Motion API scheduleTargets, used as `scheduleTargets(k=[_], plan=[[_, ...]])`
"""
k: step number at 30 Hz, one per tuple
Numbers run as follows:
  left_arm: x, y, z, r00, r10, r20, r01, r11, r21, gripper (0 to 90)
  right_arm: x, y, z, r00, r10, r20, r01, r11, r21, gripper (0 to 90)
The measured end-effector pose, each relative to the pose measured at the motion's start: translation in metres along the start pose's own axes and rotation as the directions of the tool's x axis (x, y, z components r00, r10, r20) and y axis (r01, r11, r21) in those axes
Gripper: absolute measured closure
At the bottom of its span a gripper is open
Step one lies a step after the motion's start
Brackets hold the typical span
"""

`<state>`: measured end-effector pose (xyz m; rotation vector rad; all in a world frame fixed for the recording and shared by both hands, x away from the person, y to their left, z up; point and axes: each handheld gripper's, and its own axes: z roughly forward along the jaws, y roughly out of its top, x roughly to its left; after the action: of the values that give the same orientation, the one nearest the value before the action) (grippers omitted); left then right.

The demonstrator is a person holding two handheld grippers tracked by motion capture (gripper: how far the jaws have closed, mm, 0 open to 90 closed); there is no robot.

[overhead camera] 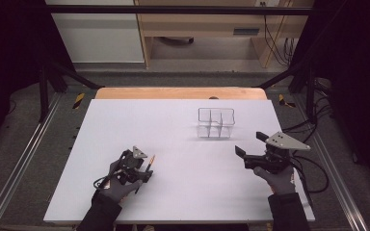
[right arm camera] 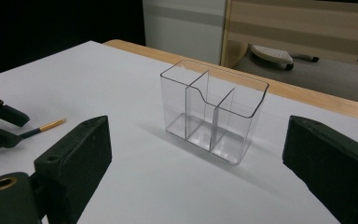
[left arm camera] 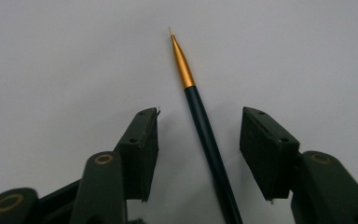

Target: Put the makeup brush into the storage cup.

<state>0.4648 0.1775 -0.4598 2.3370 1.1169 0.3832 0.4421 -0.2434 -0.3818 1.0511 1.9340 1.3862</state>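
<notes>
A: Status on the left gripper?

B: Fingers sit low over the worktop, half-wide, w/ the brush lying between them. Clear gap on both sides, pads not touching it, so no grip yet.

A: Brush orientation?

B: Flat on the worktop, dark handle running back under the gripper, gold ferrule and pale tip sticking out beyond the fingertips. In the high view it shows as a thin slanted stick just right of the left hand.

A: And the right gripper?

B: Fingers wide, nothing between them. It's held off the worktop, aimed at the clear organizer, which stands upright well ahead of the fingertips. Three compartments as far as I can tell, all look empty.

A: So progress?

B: Early, imo. Approach on the brush looks done, pick isn't. Left to do: close on the handle, lift, carry across to the organizer, drop it in a compartment. Right side prob just waiting or ready to steady the organizer.
</notes>
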Motion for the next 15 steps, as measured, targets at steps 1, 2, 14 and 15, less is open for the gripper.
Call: scheduleTargets(k=[1, 2, 14, 15], plan=[[0.0000, 0.0000, 0.0000, 1.0000, 0.000, 0.000, 0.000, 1.0000, 0.000, 50.3, 0.0000, 0.0000, 0.0000, 1.0000, 0.000, 0.000, 0.000, 1.000, 0.000, 8.2], [0.0002, 0.0000, -0.0003, 1.0000, -0.002, 0.003, 0.002, 1.0000, 0.001, 50.3, 0.0000, 0.0000, 0.0000, 1.0000, -0.001, 0.000, 0.001, 1.000, 0.001, 8.2], [0.0012, -0.0011, -0.0014, 0.9997, -0.013, 0.021, 0.012, 0.9997, 0.022, 71.9, -0.0001, -0.0009, 0.0012, 1.0000, 0.000, 0.000, 0.000, 1.000, 0.009, 8.2], [0.0012, -0.0011, -0.0014, 0.9997, -0.013, 0.021, 0.012, 0.9997, 0.022, 73.6, -0.0001, -0.0009, 0.0012, 1.0000, 0.000, 0.000, 0.000, 1.000, 0.009, 8.2]])
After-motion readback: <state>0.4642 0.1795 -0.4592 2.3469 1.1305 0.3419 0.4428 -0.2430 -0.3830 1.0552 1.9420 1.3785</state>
